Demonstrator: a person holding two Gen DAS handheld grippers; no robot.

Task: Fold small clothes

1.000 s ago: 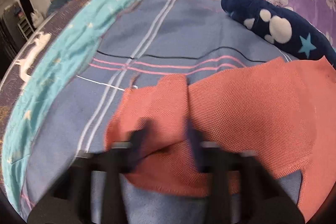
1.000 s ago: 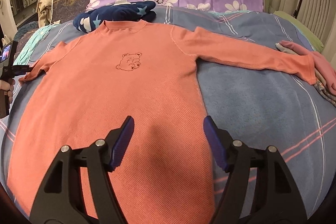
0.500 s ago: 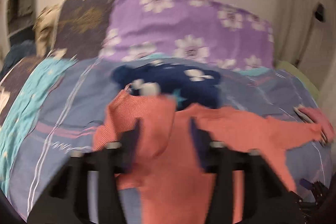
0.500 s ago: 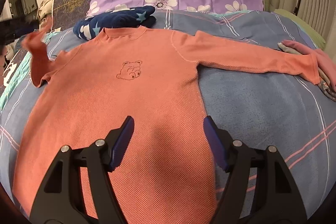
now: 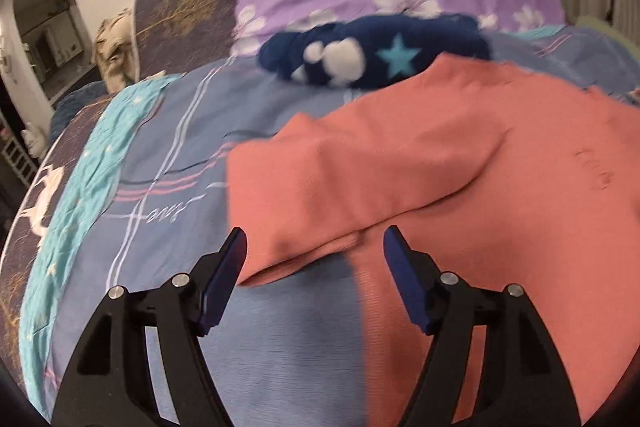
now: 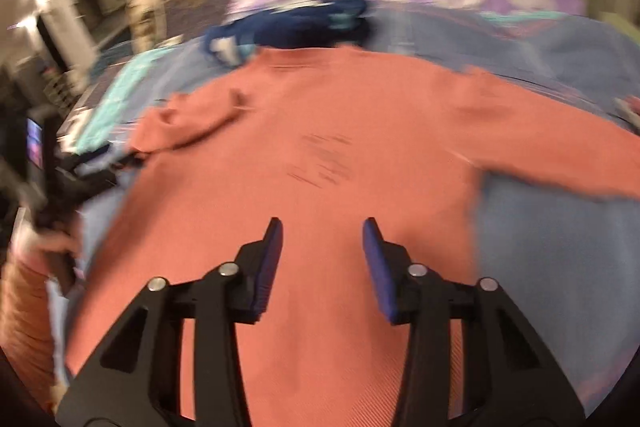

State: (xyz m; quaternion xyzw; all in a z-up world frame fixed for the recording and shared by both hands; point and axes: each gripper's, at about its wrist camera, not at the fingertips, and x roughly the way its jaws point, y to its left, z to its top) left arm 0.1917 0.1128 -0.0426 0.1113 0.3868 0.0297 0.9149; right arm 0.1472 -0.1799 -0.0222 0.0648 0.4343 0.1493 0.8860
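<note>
Coral shirt (image 6: pixel 320 115) lies flat on the bed (image 5: pixel 280 347), collar toward the navy star-print garment (image 5: pixel 372 55). Its left sleeve (image 5: pixel 340 179) is folded in over the body. Left hand-held gripper (image 5: pixel 316 259) has just been opening, nothing between jaws. Right hand-held gripper (image 6: pixel 322 255) has been closing, jaws apart above the shirt, empty. Right-wrist view motion-blurred; chest print unreadable, right sleeve cut off.

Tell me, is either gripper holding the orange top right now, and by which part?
Neither. The left gripper has just been opening, nothing between its fingers. The right gripper has just been closing, empty, over the orange top.
</note>
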